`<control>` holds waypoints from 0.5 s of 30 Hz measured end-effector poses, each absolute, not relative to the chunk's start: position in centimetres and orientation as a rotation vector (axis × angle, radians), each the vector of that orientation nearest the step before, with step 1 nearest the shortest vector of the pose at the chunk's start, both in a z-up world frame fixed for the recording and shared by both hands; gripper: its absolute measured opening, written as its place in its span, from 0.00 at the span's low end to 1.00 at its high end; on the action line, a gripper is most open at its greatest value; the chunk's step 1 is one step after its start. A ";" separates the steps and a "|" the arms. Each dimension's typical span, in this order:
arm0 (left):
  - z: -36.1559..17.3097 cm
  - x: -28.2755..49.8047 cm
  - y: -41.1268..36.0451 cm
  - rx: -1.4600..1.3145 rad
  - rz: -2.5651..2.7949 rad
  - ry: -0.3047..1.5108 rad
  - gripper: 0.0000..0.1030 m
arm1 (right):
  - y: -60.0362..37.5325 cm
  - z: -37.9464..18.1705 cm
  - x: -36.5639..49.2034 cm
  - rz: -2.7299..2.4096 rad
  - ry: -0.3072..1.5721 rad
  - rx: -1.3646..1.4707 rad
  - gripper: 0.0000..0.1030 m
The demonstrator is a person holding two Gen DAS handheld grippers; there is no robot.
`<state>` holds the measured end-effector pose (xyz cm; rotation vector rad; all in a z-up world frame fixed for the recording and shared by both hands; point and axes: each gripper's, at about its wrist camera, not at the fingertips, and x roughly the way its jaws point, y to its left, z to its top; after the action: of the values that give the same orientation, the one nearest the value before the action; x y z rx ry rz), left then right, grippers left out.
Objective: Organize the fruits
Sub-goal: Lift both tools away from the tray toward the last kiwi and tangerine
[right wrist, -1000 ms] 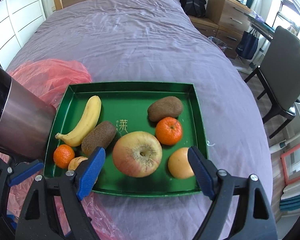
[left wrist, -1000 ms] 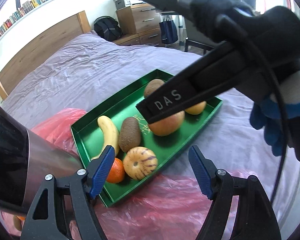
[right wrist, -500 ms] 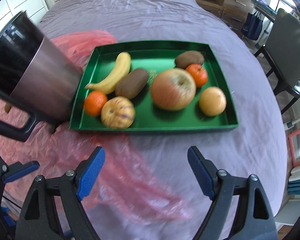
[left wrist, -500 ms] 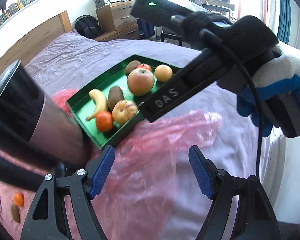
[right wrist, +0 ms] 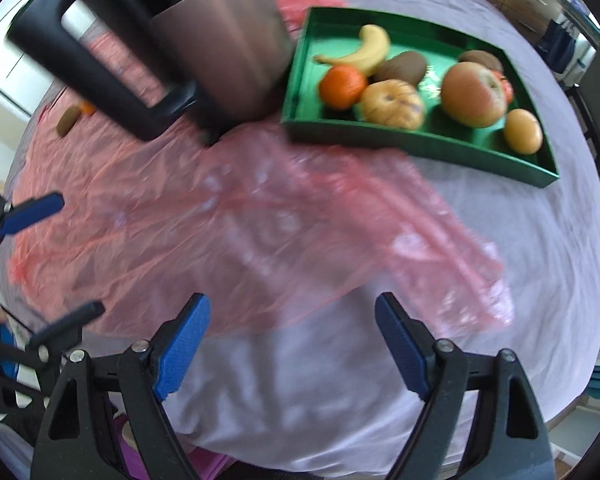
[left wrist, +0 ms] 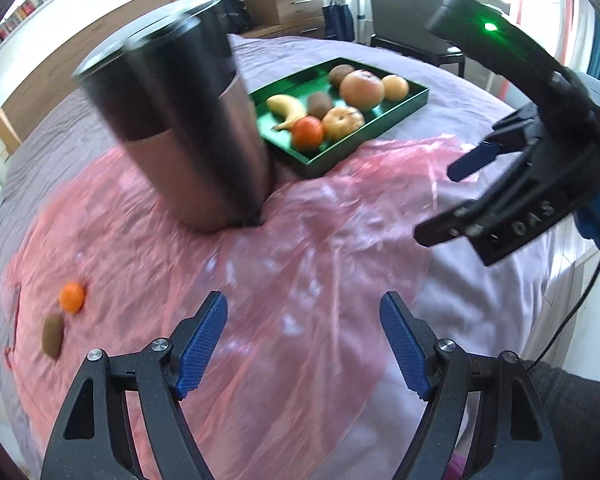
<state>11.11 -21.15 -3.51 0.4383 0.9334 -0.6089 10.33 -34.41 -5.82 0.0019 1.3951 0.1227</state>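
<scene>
Fruits (right wrist: 472, 94) in green tray (right wrist: 419, 146), left tool (left wrist: 303, 346) opening, empty, right tool (right wrist: 292, 346) wide apart, empty

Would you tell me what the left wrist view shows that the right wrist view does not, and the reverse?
Only the left wrist view shows the right gripper from the side and a chair. Only the right wrist view shows the steel mug's black handle. Both show the green tray of fruit, the steel mug, the pink plastic bag, and a loose tangerine beside a kiwi.
</scene>
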 end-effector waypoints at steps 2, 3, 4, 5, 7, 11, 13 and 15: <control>-3.7 11.0 -19.4 0.433 -0.579 0.949 0.72 | -32.6 -6.1 9.9 0.156 1.415 -0.004 1.00; -3.8 10.9 -18.7 0.430 -0.566 0.955 0.72 | -31.7 -6.2 9.8 0.173 1.423 -0.011 1.00; -3.8 10.9 -17.9 0.425 -0.551 0.962 0.72 | -30.8 -6.2 9.8 0.187 1.428 -0.021 1.00; -3.9 10.9 -17.1 0.422 -0.536 0.967 0.72 | -29.8 -6.3 9.7 0.206 1.433 -0.034 1.00; -4.1 11.0 -15.6 0.414 -0.507 0.978 0.72 | -28.3 -6.5 9.7 0.237 1.443 -0.041 1.00; -4.3 11.3 -12.6 0.396 -0.447 1.000 0.76 | -24.5 -7.1 9.8 0.307 1.467 -0.067 1.00; -4.5 11.5 -10.9 0.379 -0.417 1.014 0.77 | -22.9 -7.3 9.9 0.341 1.474 -0.080 1.00; -4.9 11.9 -8.9 0.355 -0.379 1.038 0.77 | -21.0 -7.7 10.1 0.373 1.482 -0.092 1.00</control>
<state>11.87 -8.92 -4.91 0.3547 1.0378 -0.3795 10.12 -21.03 -7.69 -0.0920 1.4818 0.3729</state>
